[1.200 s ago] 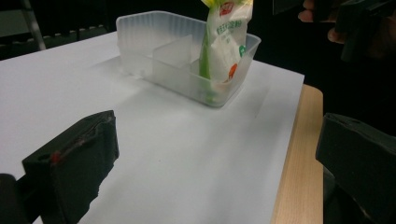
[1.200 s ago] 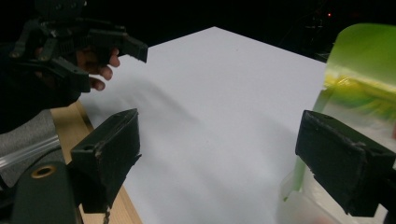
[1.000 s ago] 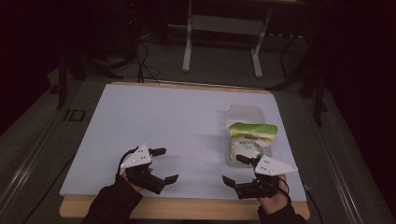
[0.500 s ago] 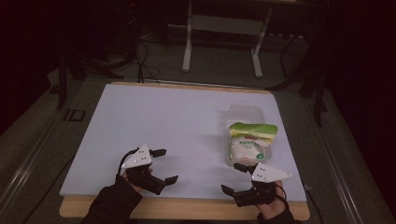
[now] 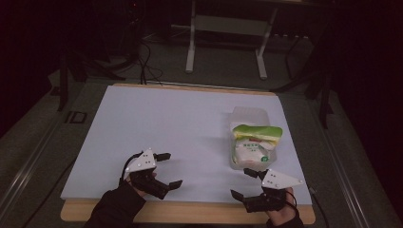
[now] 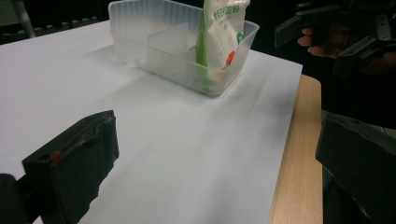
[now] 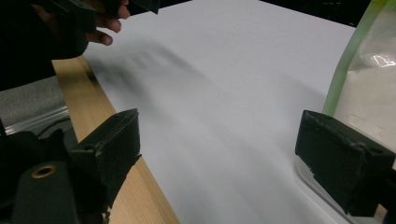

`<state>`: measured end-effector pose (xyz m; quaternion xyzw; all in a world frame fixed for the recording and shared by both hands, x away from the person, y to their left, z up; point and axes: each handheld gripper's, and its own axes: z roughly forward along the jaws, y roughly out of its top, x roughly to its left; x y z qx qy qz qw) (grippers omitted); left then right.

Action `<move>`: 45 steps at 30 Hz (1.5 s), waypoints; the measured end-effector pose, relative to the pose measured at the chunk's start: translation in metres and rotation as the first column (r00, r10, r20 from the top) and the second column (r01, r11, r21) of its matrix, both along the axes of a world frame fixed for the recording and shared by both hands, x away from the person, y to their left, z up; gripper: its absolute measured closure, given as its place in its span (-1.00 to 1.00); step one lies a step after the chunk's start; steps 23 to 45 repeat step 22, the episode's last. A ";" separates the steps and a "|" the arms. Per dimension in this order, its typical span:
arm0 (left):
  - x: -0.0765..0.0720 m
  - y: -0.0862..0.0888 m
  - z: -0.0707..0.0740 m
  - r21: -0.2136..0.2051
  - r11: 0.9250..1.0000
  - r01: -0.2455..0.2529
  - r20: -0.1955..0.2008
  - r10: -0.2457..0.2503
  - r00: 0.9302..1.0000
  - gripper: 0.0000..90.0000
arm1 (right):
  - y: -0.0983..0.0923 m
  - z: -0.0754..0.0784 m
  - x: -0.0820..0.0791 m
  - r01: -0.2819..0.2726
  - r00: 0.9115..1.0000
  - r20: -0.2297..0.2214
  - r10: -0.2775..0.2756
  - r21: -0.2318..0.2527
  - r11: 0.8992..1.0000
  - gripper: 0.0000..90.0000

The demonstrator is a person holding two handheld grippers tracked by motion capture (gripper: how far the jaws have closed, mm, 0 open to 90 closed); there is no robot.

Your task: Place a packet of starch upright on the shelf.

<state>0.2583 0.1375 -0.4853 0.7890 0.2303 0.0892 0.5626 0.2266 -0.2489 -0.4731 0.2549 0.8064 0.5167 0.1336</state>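
A clear plastic bin [image 5: 249, 115] stands on the right half of the white table sheet [image 5: 180, 123]. A green and white packet [image 5: 254, 142] stands in its near compartment. My right gripper [image 5: 240, 183] is open and empty just in front of the bin, close to the table's front edge. Its own view has the packet [image 7: 369, 70] just beyond its right jaw, above the bin's rim [image 7: 310, 182]. My left gripper [image 5: 171, 169] is open and empty at the front left. In its view the bin [image 6: 140, 28] and packet [image 6: 219, 32] stand well ahead.
A wooden table edge [image 5: 190, 211] runs along the front under both hands. Dark floor, cables and a metal stand [image 5: 223, 33] lie beyond the far edge. The other hand with its gripper [image 6: 336, 32] is at the top right of the left gripper view.
My right gripper has drawn back from the bin toward the front edge, still open. The left gripper has stayed put.
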 end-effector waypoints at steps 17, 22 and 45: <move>0.002 0.000 -0.005 0.004 1.000 -0.005 -0.009 0.005 1.000 -1.00 | -0.005 -0.004 0.003 0.003 1.000 -0.018 -0.004 -0.009 1.000 -0.69; 0.002 0.000 -0.005 0.009 1.000 0.000 -0.009 0.000 1.000 -1.00 | -0.005 -0.005 0.003 0.001 1.000 -0.021 -0.001 -0.012 1.000 -0.69; 0.002 0.000 -0.005 0.009 1.000 0.000 -0.009 0.000 1.000 -1.00 | -0.005 -0.005 0.003 0.001 1.000 -0.021 -0.001 -0.012 1.000 -0.69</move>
